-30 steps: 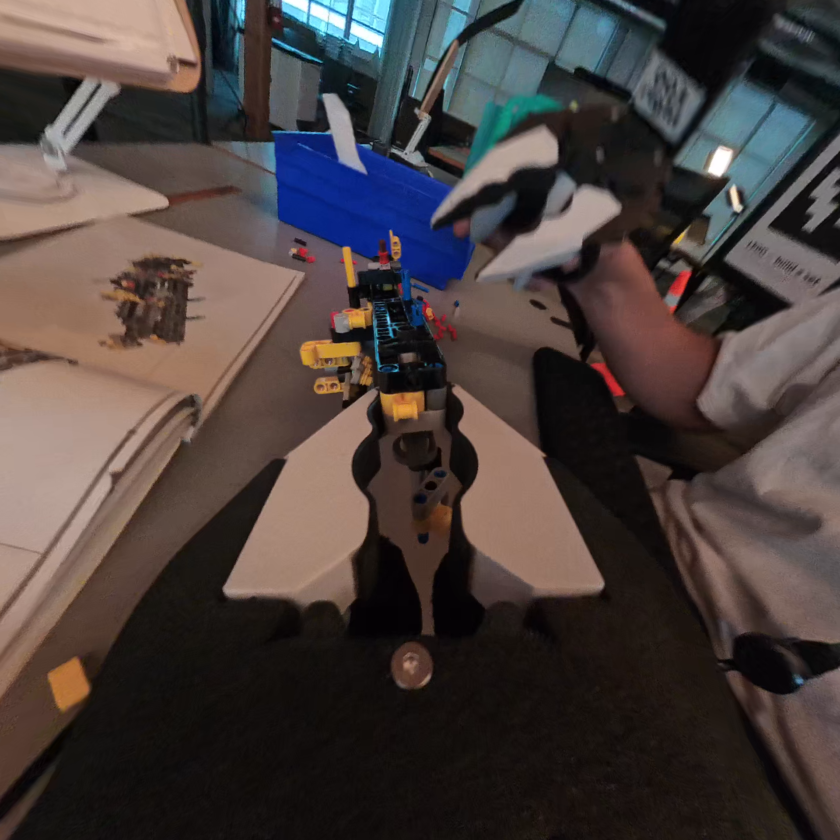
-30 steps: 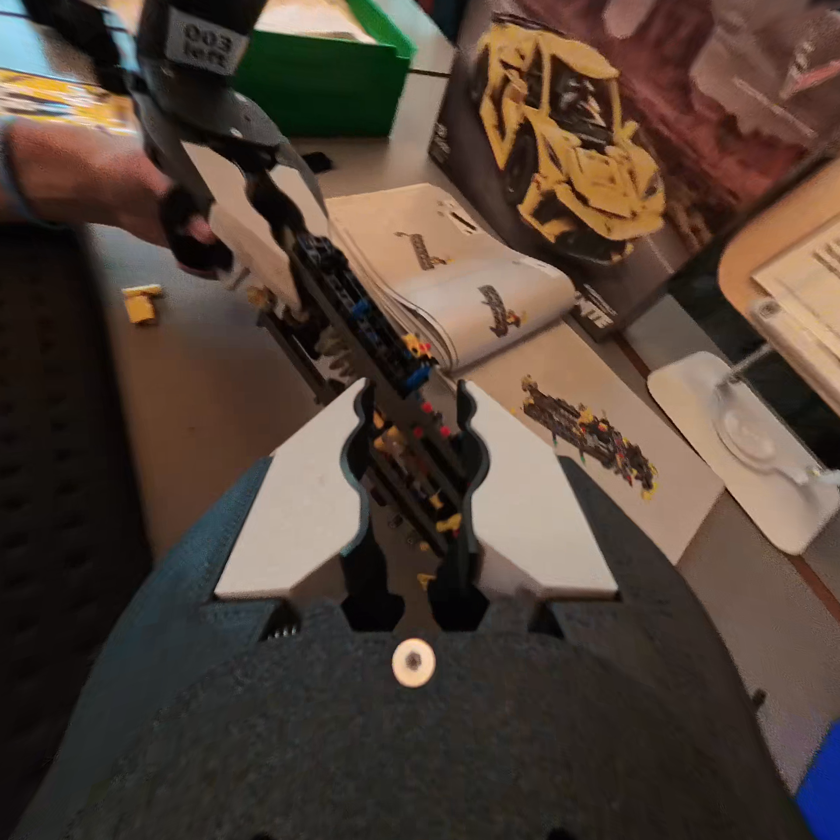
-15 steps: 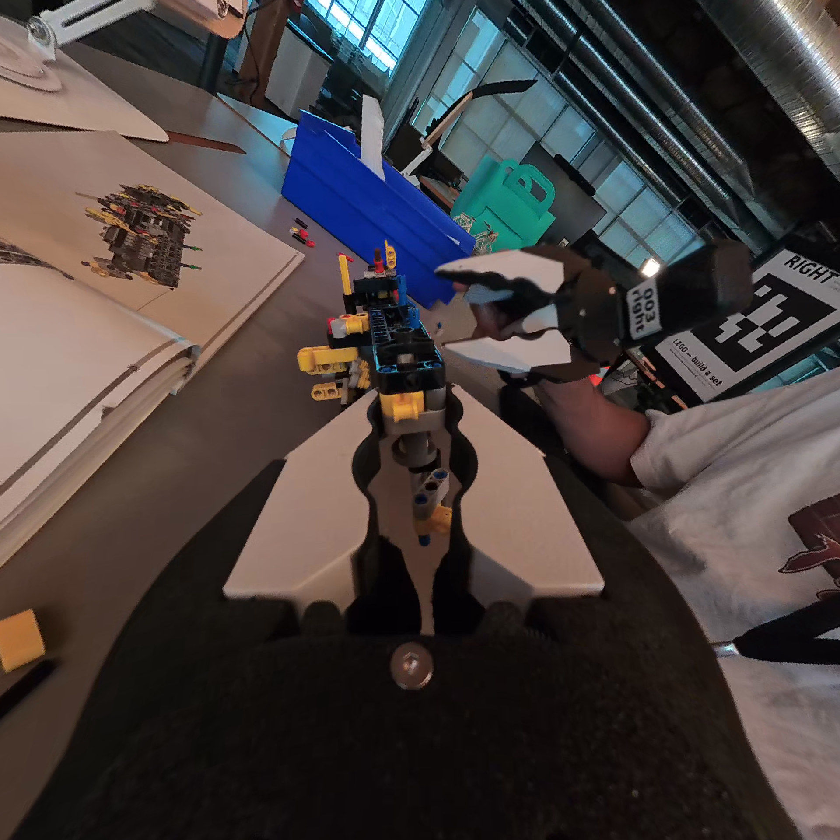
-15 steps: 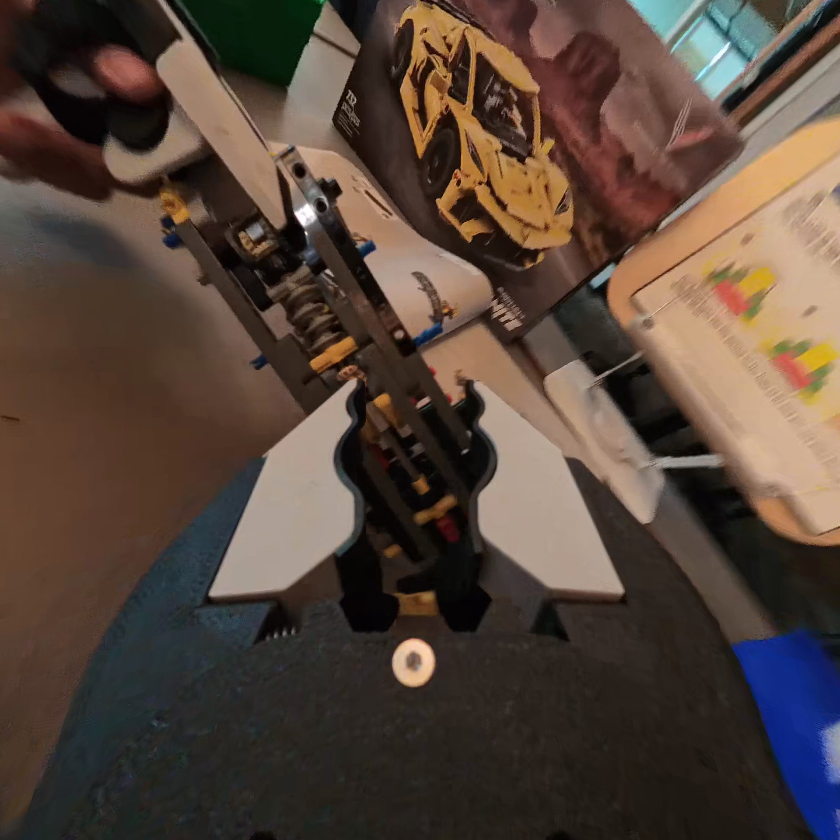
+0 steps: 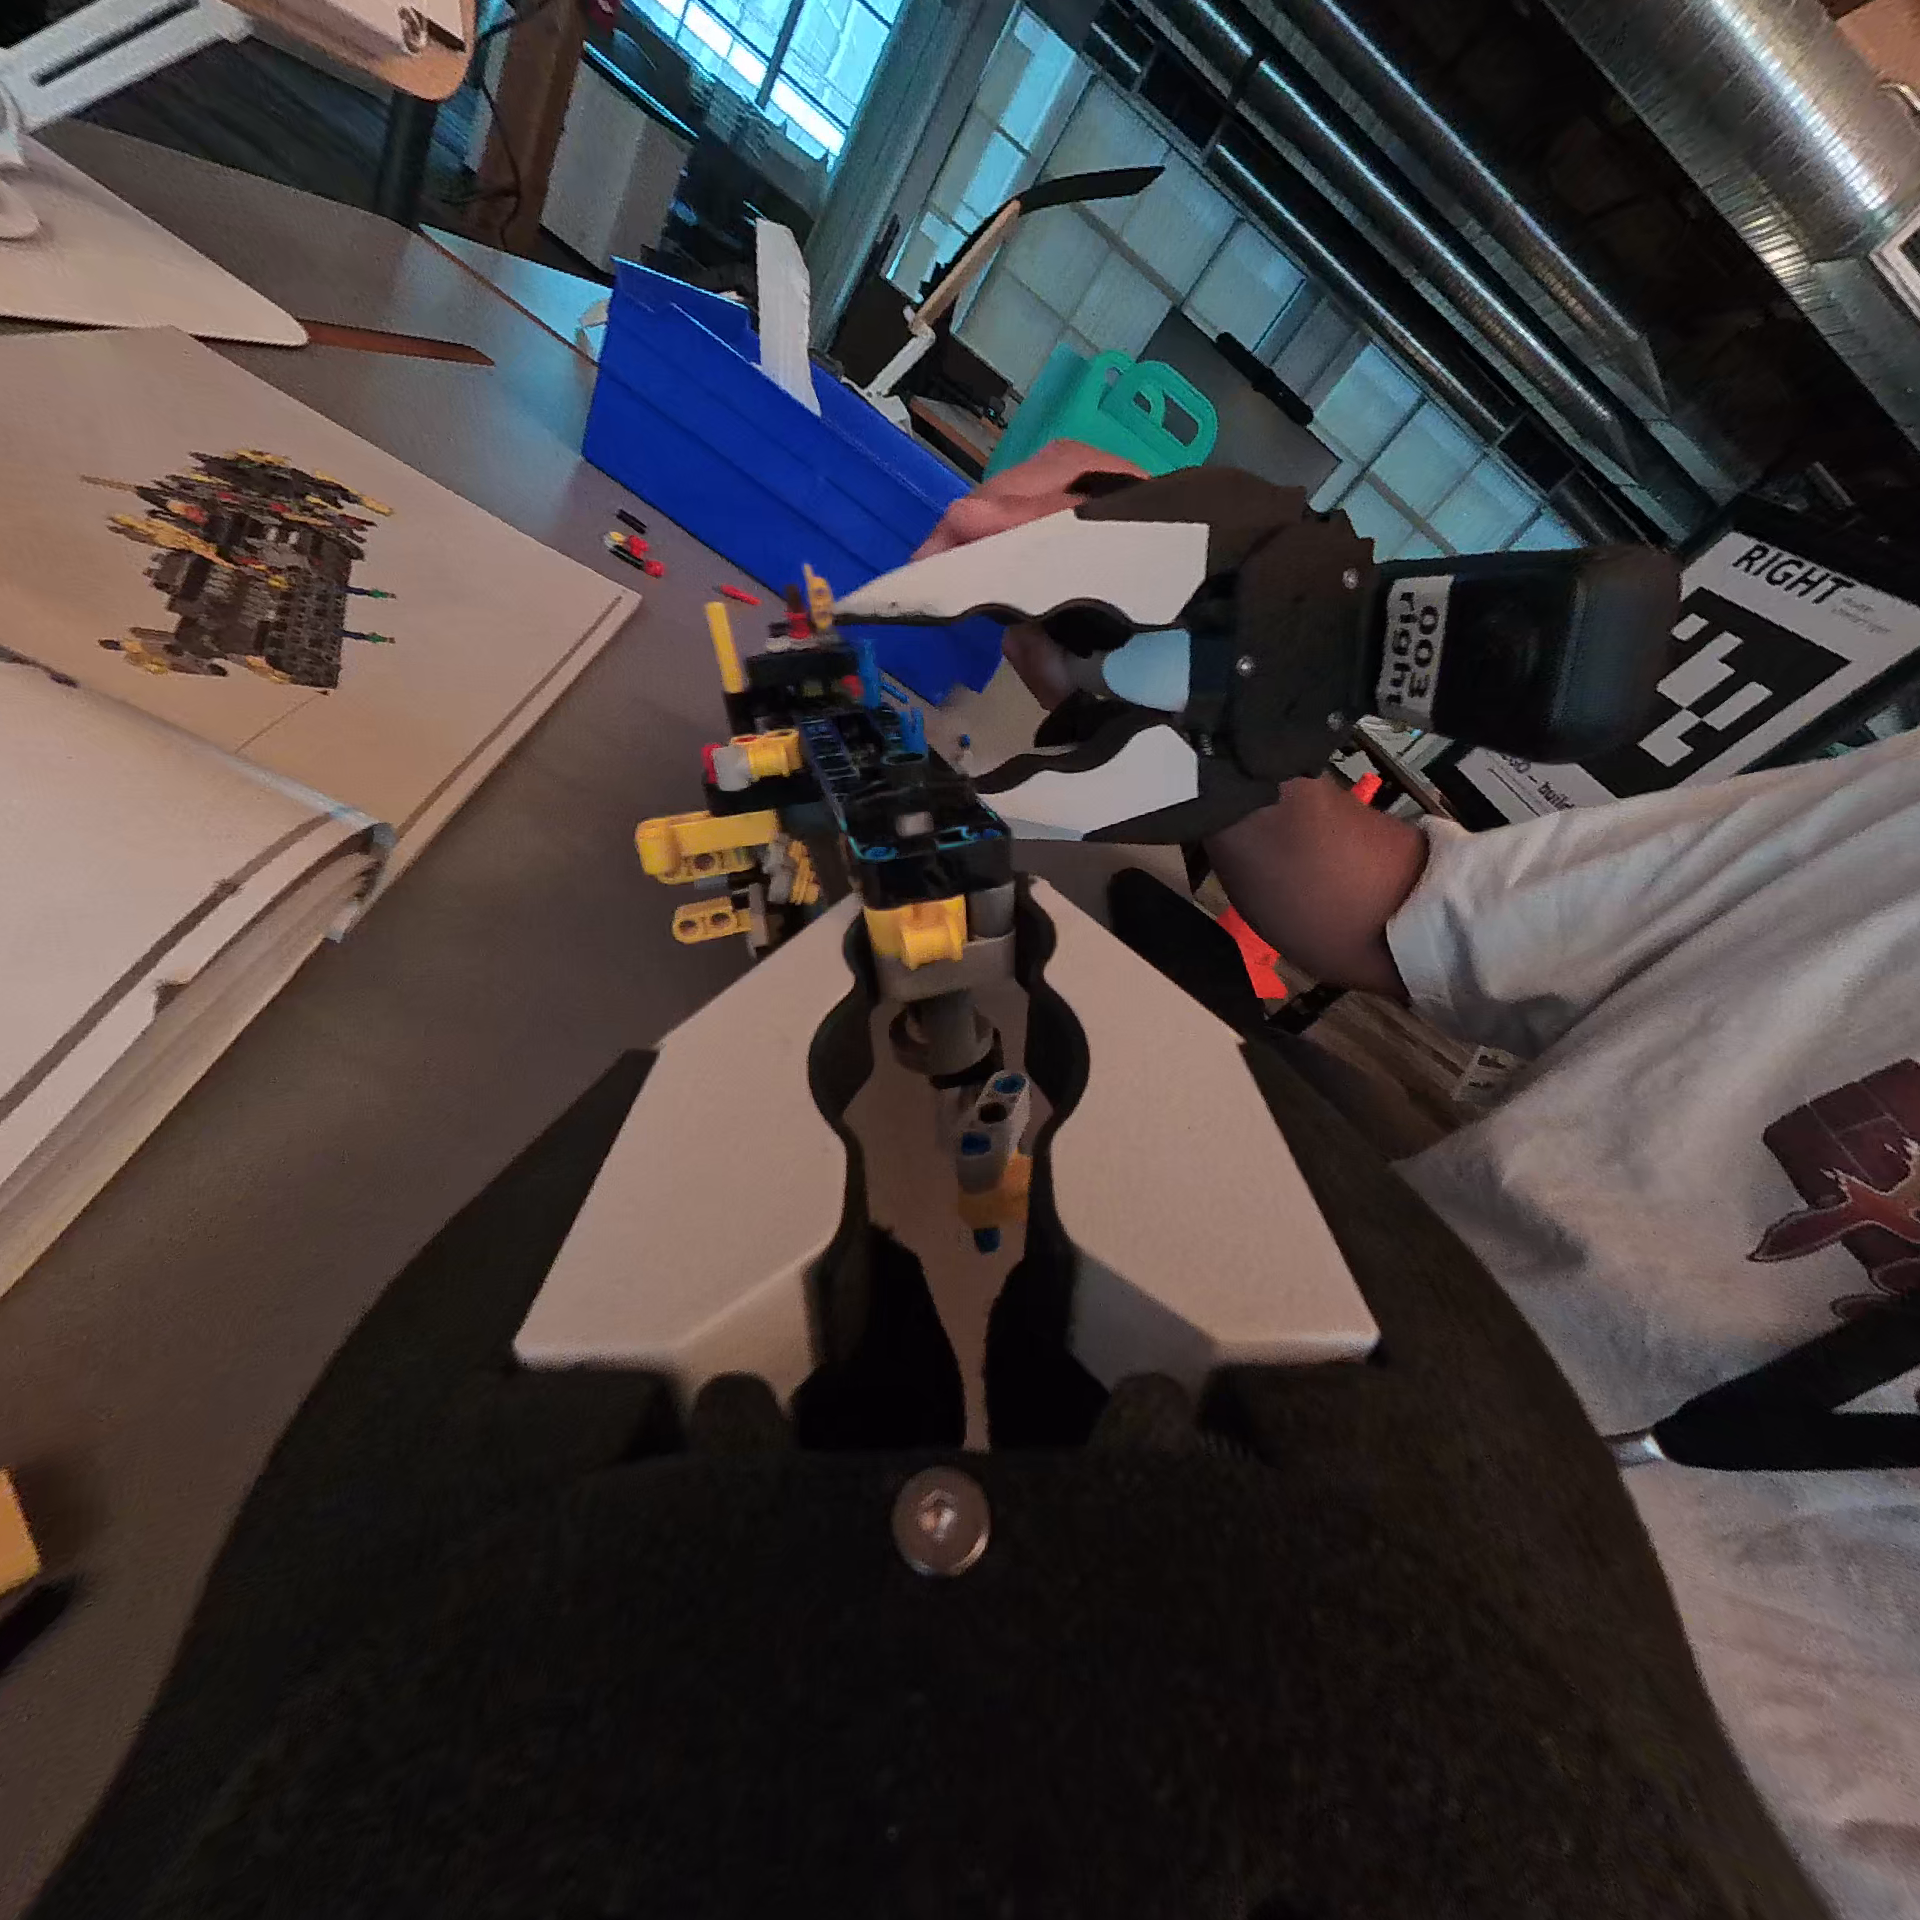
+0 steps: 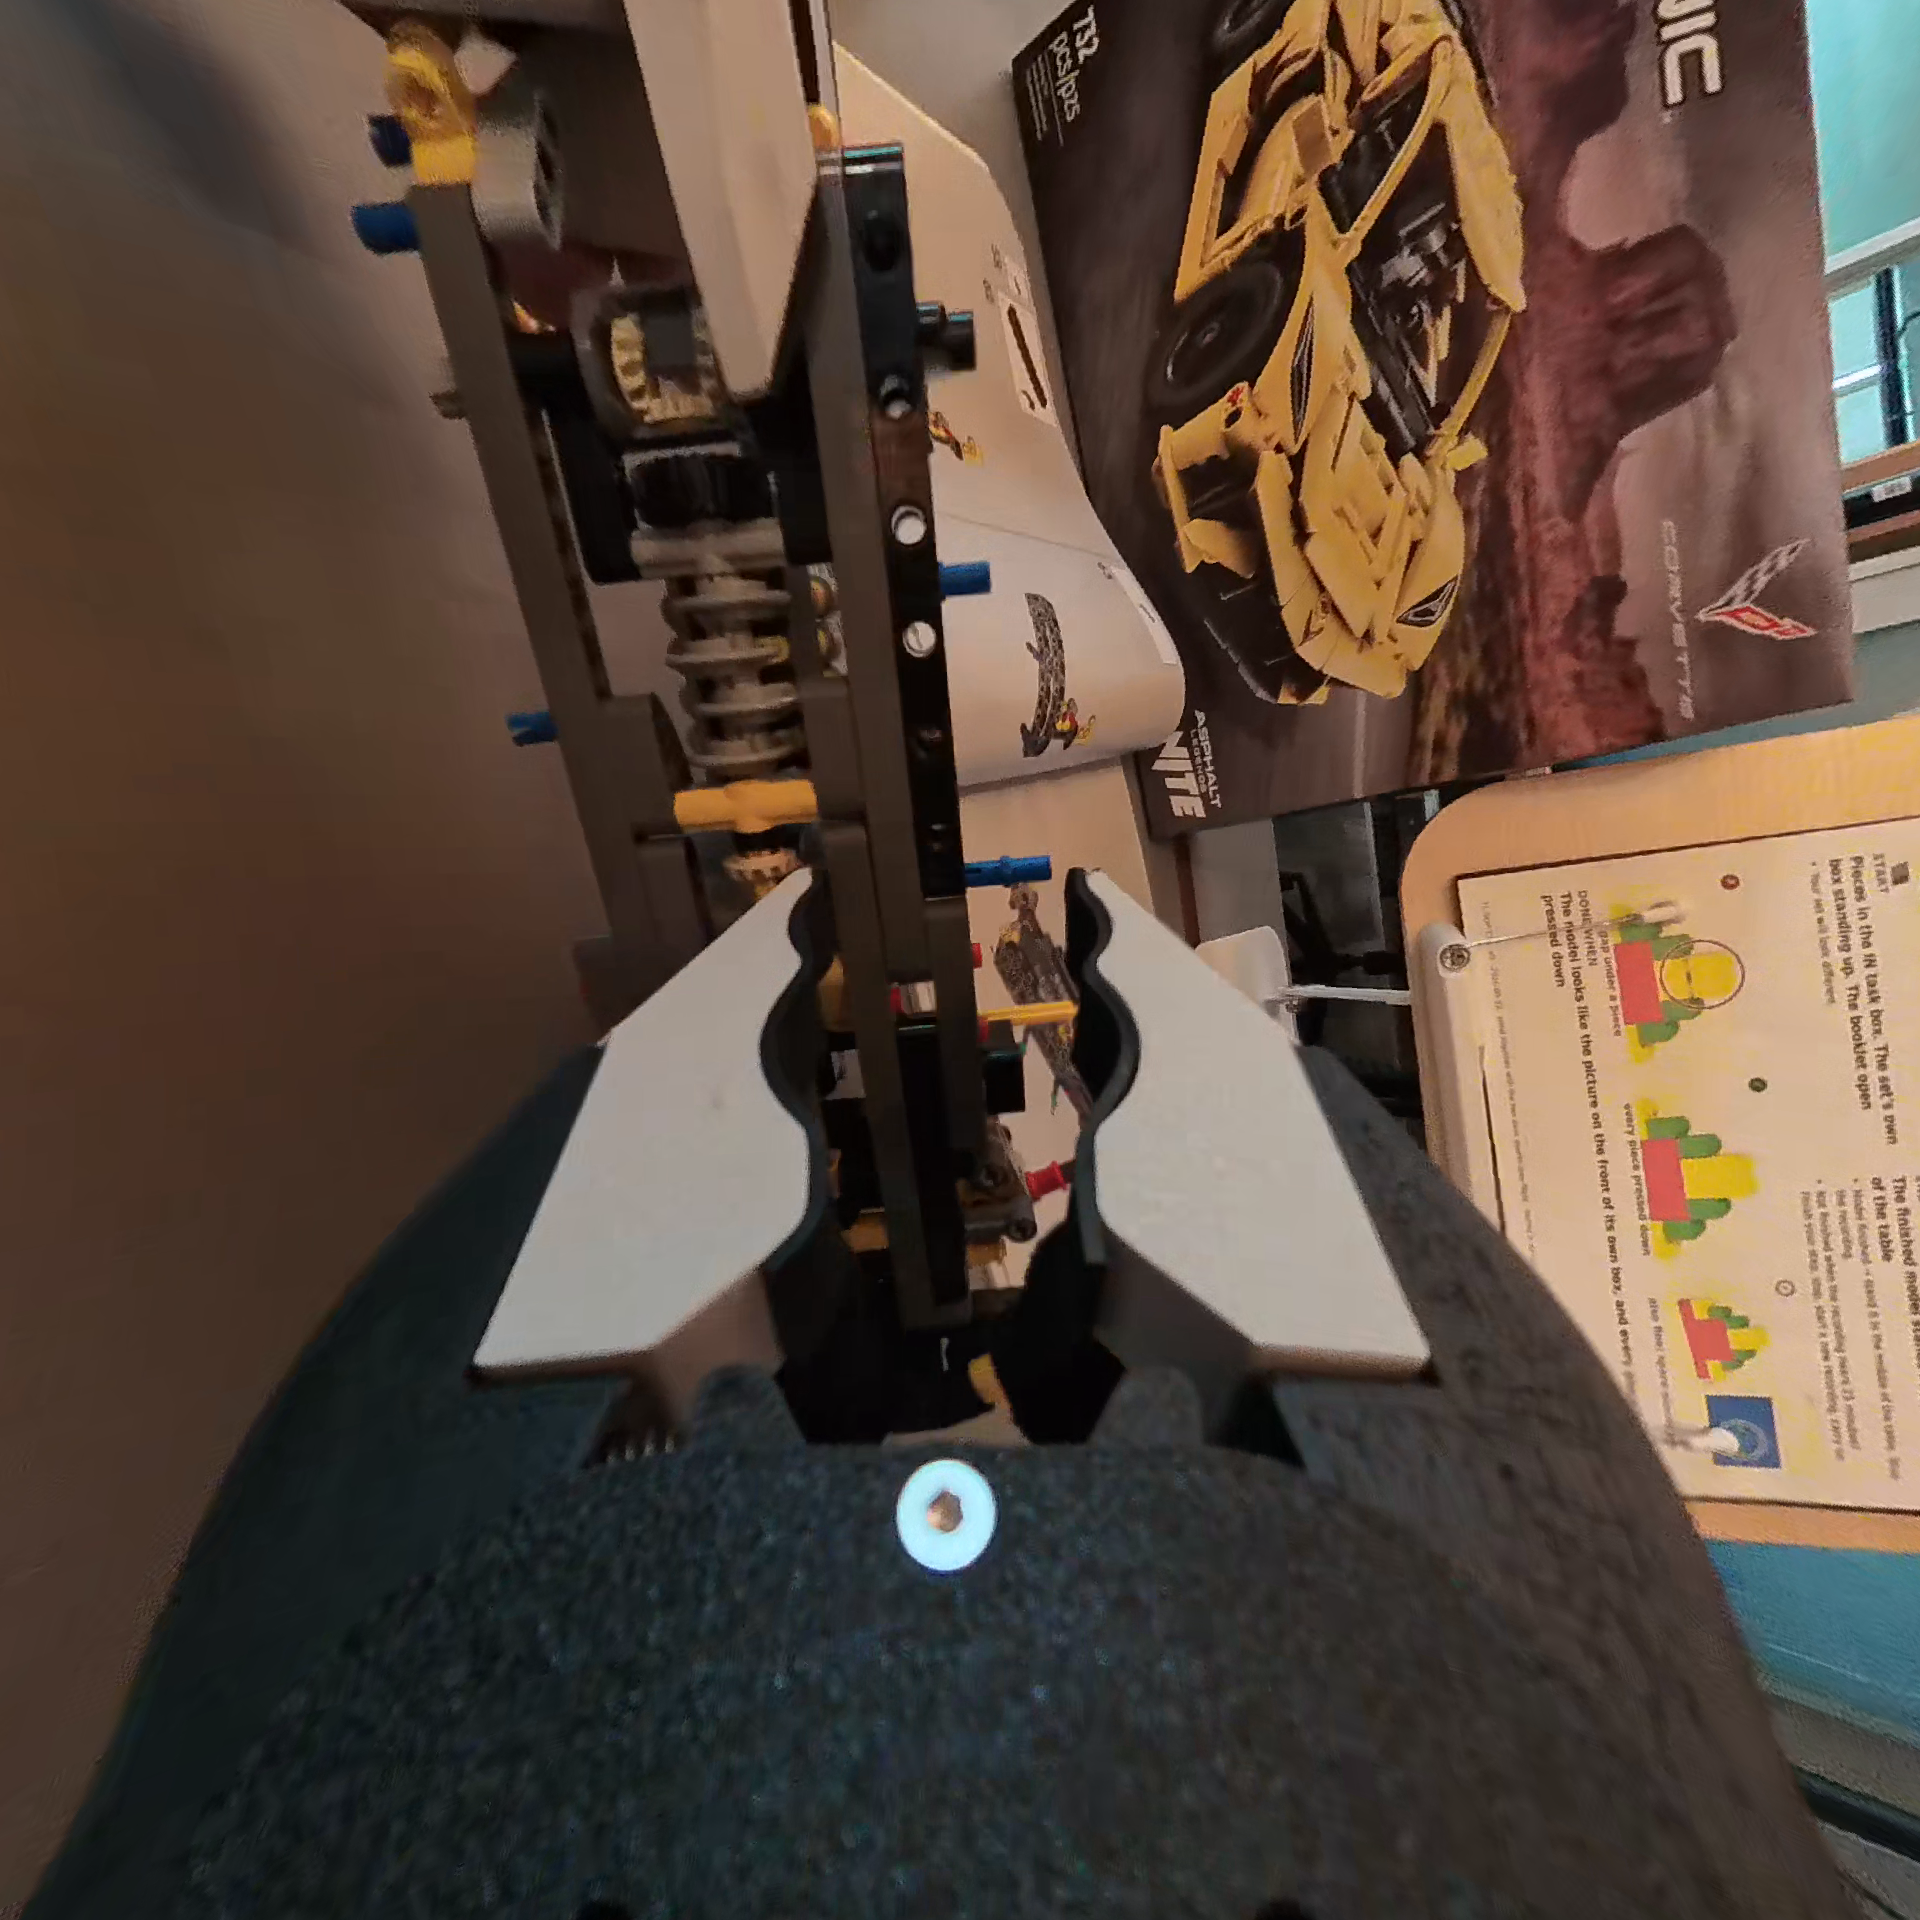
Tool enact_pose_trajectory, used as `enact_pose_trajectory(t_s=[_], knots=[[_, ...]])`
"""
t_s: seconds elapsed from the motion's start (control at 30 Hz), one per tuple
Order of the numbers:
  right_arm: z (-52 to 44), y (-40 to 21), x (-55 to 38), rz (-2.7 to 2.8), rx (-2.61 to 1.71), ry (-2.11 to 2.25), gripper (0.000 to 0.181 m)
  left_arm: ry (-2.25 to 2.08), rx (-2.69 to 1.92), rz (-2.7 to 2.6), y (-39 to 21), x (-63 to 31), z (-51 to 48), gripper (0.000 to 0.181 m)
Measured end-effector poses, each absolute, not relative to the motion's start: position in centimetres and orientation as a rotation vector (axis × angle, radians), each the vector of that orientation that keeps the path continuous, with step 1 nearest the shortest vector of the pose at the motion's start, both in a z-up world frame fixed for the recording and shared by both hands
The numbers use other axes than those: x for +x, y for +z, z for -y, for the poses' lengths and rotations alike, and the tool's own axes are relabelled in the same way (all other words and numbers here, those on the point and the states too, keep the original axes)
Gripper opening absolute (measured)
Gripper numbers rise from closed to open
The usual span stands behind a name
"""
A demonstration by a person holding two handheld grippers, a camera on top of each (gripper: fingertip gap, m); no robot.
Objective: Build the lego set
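Observation:
The lego build is a long black, grey and yellow chassis [image 5: 894,790] with a spring and gears. My left gripper [image 5: 940,904] is shut on its near end and holds it above the table. In the left wrist view my right gripper [image 5: 906,694] comes in from the right, open, with its jaws on either side of the chassis's far end. In the right wrist view the chassis [image 6: 894,623] runs upright between the open jaws of my right gripper [image 6: 940,883], close to the left finger with a gap on the right. A white left-gripper finger [image 6: 717,208] shows at the top.
An open instruction booklet [image 5: 260,623] lies on the left of the grey table. A blue bin [image 5: 748,457] stands behind, with small loose pieces [image 5: 634,545] in front of it. The set's box [image 6: 1455,364] and an instruction card [image 6: 1714,1091] stand beyond. A person's arm [image 5: 1320,883] is on the right.
My right gripper has come down from above and closed in on the chassis's far end, so the chassis now sits between its open jaws. The left gripper still holds the chassis.

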State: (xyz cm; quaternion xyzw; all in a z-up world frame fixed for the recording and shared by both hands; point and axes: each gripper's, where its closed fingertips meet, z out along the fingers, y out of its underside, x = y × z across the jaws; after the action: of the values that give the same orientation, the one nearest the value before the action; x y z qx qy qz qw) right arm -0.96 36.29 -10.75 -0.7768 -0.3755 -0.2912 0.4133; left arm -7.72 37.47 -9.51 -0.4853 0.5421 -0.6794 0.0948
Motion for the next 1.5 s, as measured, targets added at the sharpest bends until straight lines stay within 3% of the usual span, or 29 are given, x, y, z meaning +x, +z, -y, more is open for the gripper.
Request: enact_pose_trajectory(t_s=[1.5], knots=[[-35.8,-10.3,-1.4,1.2,-1.901,-0.886,0.041,-1.783,-1.179,-1.743,-9.1,-8.0,-35.9,0.024]])
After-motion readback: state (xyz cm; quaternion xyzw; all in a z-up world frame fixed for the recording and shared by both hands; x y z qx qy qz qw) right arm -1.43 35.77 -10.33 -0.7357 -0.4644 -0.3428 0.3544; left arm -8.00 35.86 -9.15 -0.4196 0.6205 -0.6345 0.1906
